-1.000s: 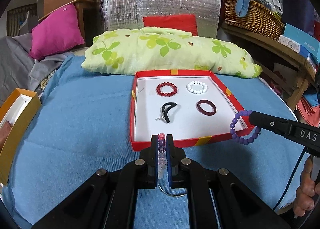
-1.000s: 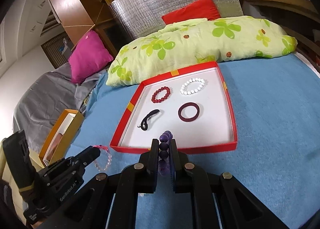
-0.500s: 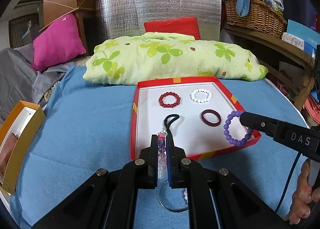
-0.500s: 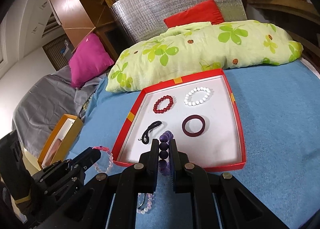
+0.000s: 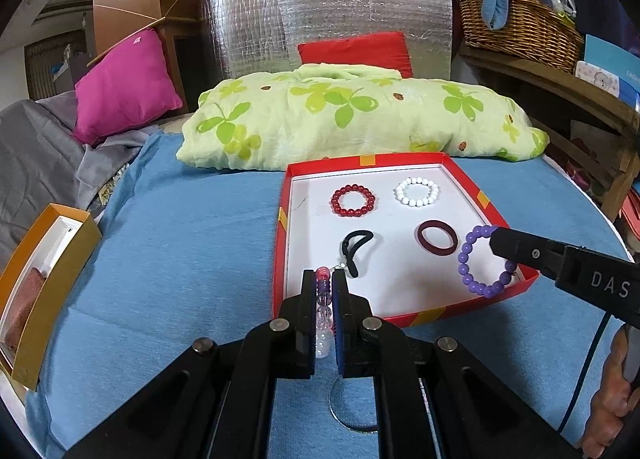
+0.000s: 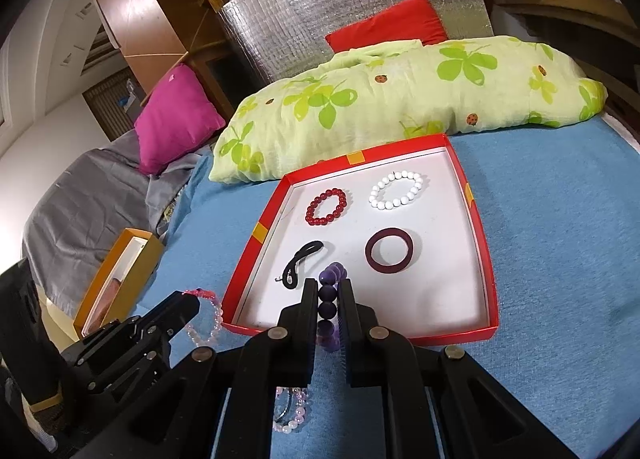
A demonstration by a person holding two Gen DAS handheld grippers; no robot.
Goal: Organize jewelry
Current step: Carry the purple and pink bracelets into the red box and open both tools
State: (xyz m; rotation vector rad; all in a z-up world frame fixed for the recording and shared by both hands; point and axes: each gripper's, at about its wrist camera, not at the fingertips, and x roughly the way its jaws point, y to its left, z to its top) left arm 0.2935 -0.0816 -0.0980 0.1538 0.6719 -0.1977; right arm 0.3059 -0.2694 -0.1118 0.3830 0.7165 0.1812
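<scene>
Left tool (image 5: 324, 287) clamped on pink bead bracelet (image 5: 323, 307) at red tray (image 5: 280, 259) edge. Right tool (image 6: 328, 295) clamped on purple bead bracelet (image 5: 476, 271) over tray's near corner.

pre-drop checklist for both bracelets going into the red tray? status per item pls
1. Left gripper shut on the pink bracelet: ok.
2. Right gripper shut on the purple bracelet: ok.
3. Purple bracelet over the red tray: ok; in the left wrist view it hangs above the tray's near right corner.
4. Pink bracelet over the tray: not ok; in the right wrist view it hangs outside the tray's left wall.
5. Free floor for two more: ok; the near row is bare in front of the black hair tie and the maroon bangle.
6. Height of either bracelet above the tray floor: cannot tell.
</scene>
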